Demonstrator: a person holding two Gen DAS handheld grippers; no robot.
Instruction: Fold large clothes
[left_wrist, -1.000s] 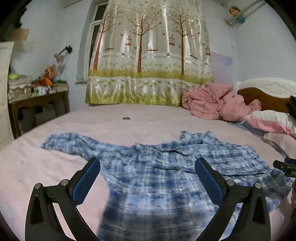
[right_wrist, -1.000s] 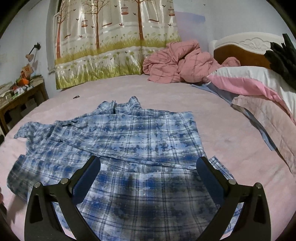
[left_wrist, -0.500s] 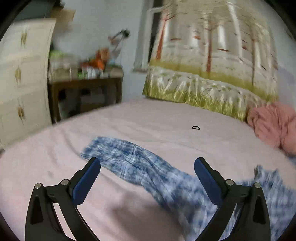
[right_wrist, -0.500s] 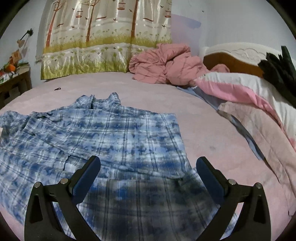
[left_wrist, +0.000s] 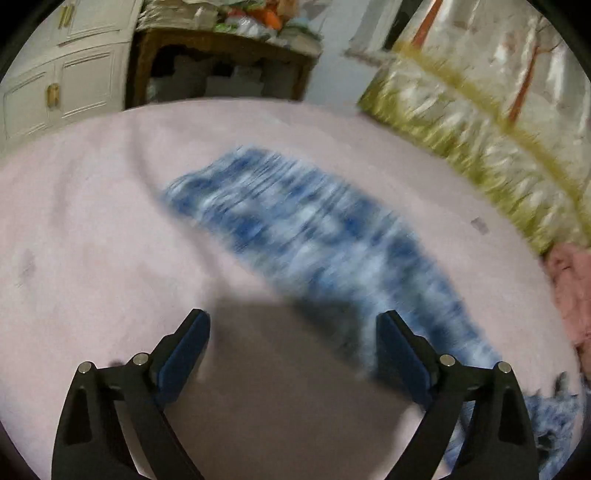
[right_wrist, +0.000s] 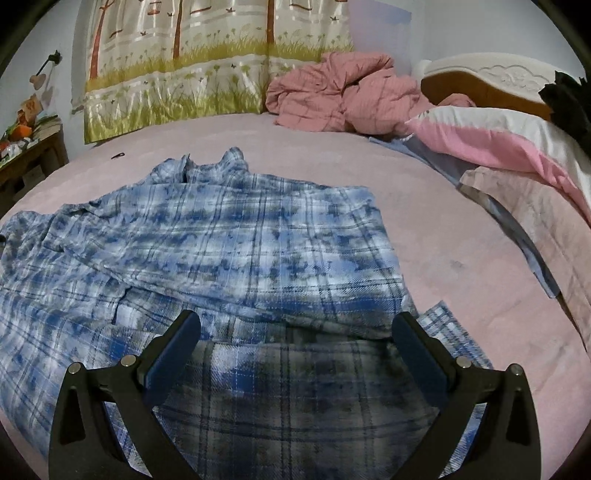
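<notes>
Plainly, both claws are spread wide and empty: the left gripper (left_wrist: 291, 343) hangs over bare sheet beside the sleeve (left_wrist: 295, 225), the right gripper (right_wrist: 295, 338) over the hem of the plaid shirt (right_wrist: 229, 236), which lies flat mid-bed (right_wrist: 461, 236). A likely slip is pinching sheet together with the sleeve, or catching only one layer so the fold skews. The pink quilt (right_wrist: 343, 96) and pillow (right_wrist: 491, 144) sit near the headboard, well apart; the small dark hair tie (right_wrist: 118, 155) near the far edge is no obstacle.
</notes>
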